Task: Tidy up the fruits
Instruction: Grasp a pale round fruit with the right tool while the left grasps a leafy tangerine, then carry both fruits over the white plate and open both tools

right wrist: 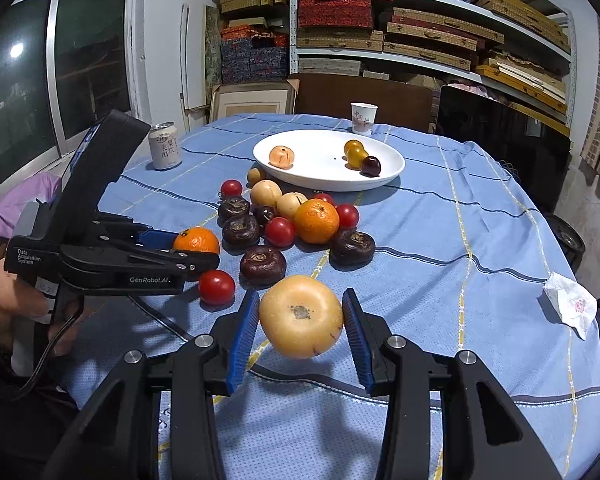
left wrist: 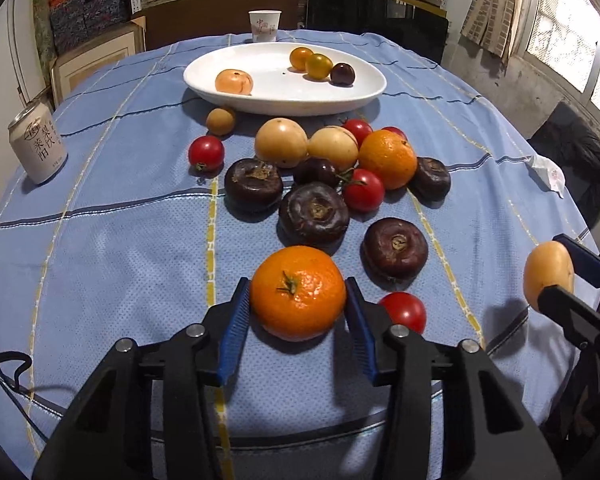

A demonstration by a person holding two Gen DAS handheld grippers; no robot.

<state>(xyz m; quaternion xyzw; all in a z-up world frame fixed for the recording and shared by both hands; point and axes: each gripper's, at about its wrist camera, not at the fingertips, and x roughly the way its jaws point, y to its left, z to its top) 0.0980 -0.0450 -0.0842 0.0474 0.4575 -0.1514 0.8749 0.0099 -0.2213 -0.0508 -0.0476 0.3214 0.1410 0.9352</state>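
Observation:
My left gripper (left wrist: 298, 304) is shut on a tangerine (left wrist: 298, 292) that rests on the blue tablecloth; it also shows in the right wrist view (right wrist: 196, 242). My right gripper (right wrist: 300, 320) is shut on a pale yellow round fruit (right wrist: 301, 316) and holds it above the cloth; the fruit also shows in the left wrist view (left wrist: 548, 274). A white plate (left wrist: 268, 98) at the far side holds a peach-coloured fruit (left wrist: 234, 81), two yellow-orange tomatoes (left wrist: 318, 66) and a dark cherry (left wrist: 342, 74). A pile of fruit (left wrist: 328, 168) lies before the plate.
The pile has red tomatoes (left wrist: 206, 153), dark water chestnuts (left wrist: 314, 212), pale fruits and another tangerine (left wrist: 388, 159). A drink can (left wrist: 38, 144) stands at the left, a paper cup (left wrist: 264, 26) behind the plate, a crumpled tissue (right wrist: 570, 304) at the right edge.

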